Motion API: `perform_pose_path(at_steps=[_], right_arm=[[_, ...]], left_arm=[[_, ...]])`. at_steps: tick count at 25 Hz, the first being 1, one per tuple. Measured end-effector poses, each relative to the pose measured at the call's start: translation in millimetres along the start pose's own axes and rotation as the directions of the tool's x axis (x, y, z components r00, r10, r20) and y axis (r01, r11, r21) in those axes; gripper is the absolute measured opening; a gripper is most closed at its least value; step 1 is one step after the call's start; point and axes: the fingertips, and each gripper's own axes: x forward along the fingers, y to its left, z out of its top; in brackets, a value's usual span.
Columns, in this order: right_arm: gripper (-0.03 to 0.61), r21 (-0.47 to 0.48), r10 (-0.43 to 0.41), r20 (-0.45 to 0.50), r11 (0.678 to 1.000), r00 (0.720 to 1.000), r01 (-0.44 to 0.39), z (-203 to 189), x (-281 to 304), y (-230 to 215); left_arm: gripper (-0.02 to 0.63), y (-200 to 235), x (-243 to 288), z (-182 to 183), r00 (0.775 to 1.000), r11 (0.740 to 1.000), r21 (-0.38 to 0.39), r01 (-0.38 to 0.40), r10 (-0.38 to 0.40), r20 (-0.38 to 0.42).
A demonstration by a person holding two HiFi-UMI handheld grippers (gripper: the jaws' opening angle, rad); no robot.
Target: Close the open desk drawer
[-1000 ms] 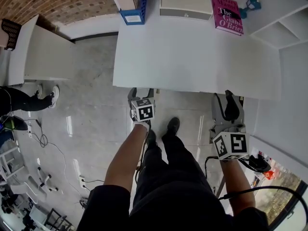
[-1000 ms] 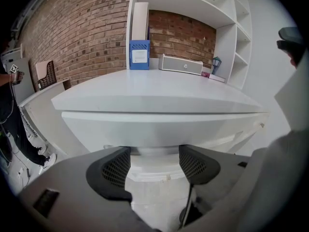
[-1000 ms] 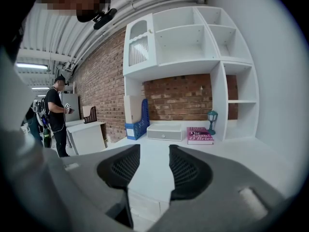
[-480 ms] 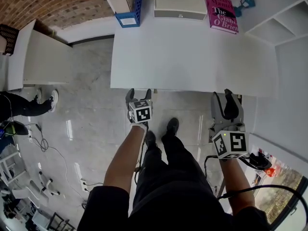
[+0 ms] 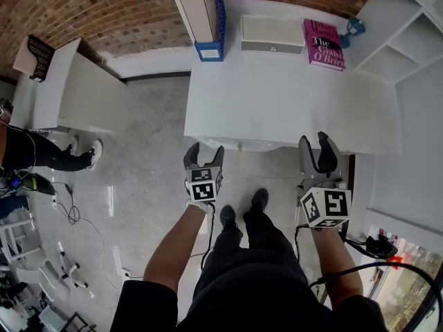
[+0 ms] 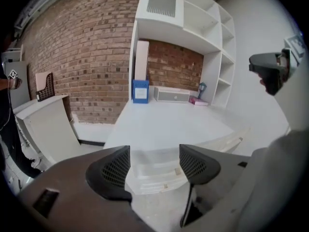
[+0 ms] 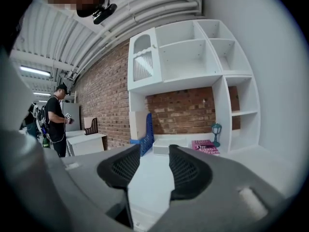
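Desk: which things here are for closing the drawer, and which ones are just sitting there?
For the job:
drawer, a bit open
left gripper, jaws apart
right gripper, jaws apart

Just sitting there:
book
file holder
box
lamp

The desk [image 5: 291, 95] is plain white, and so are the shelves [image 5: 408, 43] and the low box [image 5: 272, 33] at its back. The drawer [image 6: 159, 166] is a pale, milky white. The wall [image 5: 104, 9] is red-brown brick with light mortar lines. A file holder [image 5: 219, 12] is bright blue, a book [image 5: 323, 43] magenta with light and dark lettering, a small lamp [image 5: 354, 28] teal. The floor [image 5: 149, 151] is glossy light grey, faintly veined. The left gripper [image 5: 205, 151] and right gripper [image 5: 314, 144] are dark grey with black mesh-patterned pads [image 6: 116, 170]; their cubes [image 5: 325, 208] are white with black square markers. The person's trousers [image 5: 242, 268] and shoes [image 5: 259, 199] are black.
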Motion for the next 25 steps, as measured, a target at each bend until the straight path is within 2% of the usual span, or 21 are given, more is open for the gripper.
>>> perform_pose_path(at_steps=[3,5,9,13,16,20,22,25], right_arm=[[0.187,-0.007,0.011,0.044,1.000,0.999,-0.010,19.6,-5.4,16.7],[0.184,-0.017,0.014,0.084,1.000,0.996,-0.013,36.8,-6.6,26.8],[0.183,-0.032,0.017,0.155,0.999,0.988,-0.012,71.6,-15.5,44.6],[0.183,-0.055,0.022,0.225,0.998,0.974,-0.009,111.5,-26.8,61.3],[0.184,-0.086,0.031,0.267,0.996,0.963,-0.009,134.4,-39.1,75.8],[0.184,-0.105,0.041,0.304,0.994,0.952,-0.010,153.9,-54.5,91.3],[0.183,-0.114,0.044,0.320,0.993,0.946,-0.008,163.3,-62.5,98.1],[0.183,-0.132,0.049,0.341,0.991,0.939,-0.003,176.0,-76.0,108.3]], left_arm=[[0.314,0.5,-35.7,48.6,0.995,1.000,0.021,0.016,-0.018,0.101],[0.314,-1.0,-60.1,88.6,0.981,0.998,0.048,0.029,-0.037,0.190],[0.314,-14.3,-119.9,155.4,0.931,0.990,0.137,0.039,-0.086,0.356],[0.314,-27.0,-175.6,206.8,0.873,0.977,0.212,0.036,-0.134,0.469],[0.314,-29.0,-213.3,235.0,0.833,0.974,0.220,0.045,-0.158,0.530],[0.314,-26.8,-251.6,256.6,0.791,0.977,0.203,0.062,-0.173,0.587],[0.314,-24.3,-266.9,261.7,0.774,0.980,0.187,0.066,-0.169,0.610],[0.314,-19.0,-285.4,263.9,0.763,0.984,0.164,0.071,-0.159,0.626]])
